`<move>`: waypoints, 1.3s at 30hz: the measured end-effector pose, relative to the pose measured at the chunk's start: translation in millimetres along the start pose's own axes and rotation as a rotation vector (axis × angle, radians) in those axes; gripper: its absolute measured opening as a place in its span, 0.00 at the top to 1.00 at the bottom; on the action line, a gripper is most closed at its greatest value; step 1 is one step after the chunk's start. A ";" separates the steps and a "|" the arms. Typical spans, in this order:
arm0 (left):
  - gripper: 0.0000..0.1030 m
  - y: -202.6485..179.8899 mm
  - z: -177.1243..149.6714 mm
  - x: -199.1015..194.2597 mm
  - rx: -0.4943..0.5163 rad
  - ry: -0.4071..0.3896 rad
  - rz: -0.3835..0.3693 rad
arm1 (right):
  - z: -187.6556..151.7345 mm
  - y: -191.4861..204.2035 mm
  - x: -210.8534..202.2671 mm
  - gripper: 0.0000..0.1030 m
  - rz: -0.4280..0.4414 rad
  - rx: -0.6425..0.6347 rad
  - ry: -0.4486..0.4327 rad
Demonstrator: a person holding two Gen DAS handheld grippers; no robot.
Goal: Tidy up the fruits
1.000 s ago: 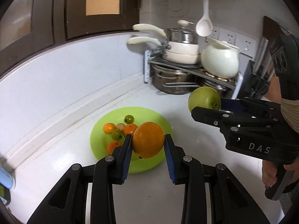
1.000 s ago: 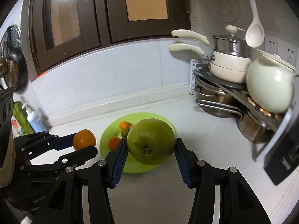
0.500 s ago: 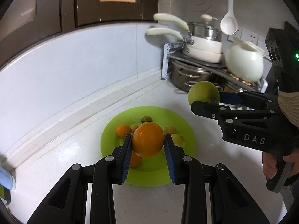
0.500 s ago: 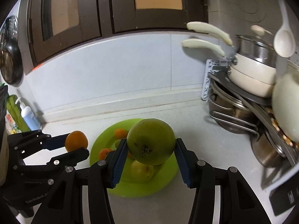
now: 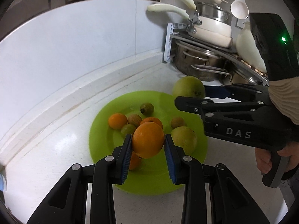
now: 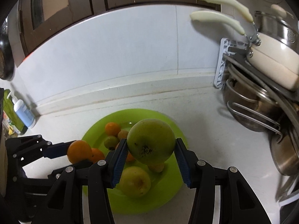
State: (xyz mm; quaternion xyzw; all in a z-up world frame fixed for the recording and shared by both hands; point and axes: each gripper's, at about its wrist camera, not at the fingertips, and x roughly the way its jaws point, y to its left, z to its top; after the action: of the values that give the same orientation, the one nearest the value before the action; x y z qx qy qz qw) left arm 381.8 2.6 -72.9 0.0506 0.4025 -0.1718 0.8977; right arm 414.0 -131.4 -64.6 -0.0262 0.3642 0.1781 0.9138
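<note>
My left gripper point(image 5: 148, 143) is shut on an orange point(image 5: 148, 140) and hangs over the near part of a lime-green plate point(image 5: 104, 130). Several small oranges and greenish fruits lie on that plate, with a yellow-green apple point(image 5: 184, 139) at its right. My right gripper point(image 6: 151, 150) is shut on a large green apple point(image 6: 151, 141) above the same plate point(image 6: 168, 184). In the left wrist view the right gripper point(image 5: 188, 95) comes in from the right with the green apple point(image 5: 187, 86) over the plate's far right rim. In the right wrist view the left gripper point(image 6: 74, 155) shows at lower left with its orange point(image 6: 79, 151).
A rack of steel pots and cream pans point(image 5: 201, 43) stands at the right against the wall, with a white spoon point(image 5: 239, 9) hanging above. A blue-white bottle point(image 6: 24, 110) stands at the far left. White counter surrounds the plate. A person's hand point(image 5: 265, 158) holds the right gripper's handle.
Both grippers have come forward and down over the green plate, each still carrying its fruit. The plate now looks larger and lies under both fruits.
</note>
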 end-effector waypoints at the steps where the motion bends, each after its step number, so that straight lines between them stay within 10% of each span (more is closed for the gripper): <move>1: 0.67 -0.8 0.2 3.3 0.002 0.006 -0.003 | -0.1 -0.8 3.2 0.50 0.003 0.000 0.006; 19: 0.56 11.2 -3.2 -6.0 -0.042 -0.019 0.056 | -8.0 -4.3 26.8 0.49 0.025 0.012 0.054; 39: 0.43 14.9 -32.6 -86.7 -0.123 -0.133 0.133 | -33.7 36.8 -77.1 0.37 -0.076 -0.020 -0.114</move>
State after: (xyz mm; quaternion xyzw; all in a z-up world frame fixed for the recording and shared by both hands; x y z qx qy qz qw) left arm 310.6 47.3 -31.2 0.0106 0.3476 -0.0900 0.9332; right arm 327.5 -126.6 -34.2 -0.0389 0.3085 0.1479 0.9388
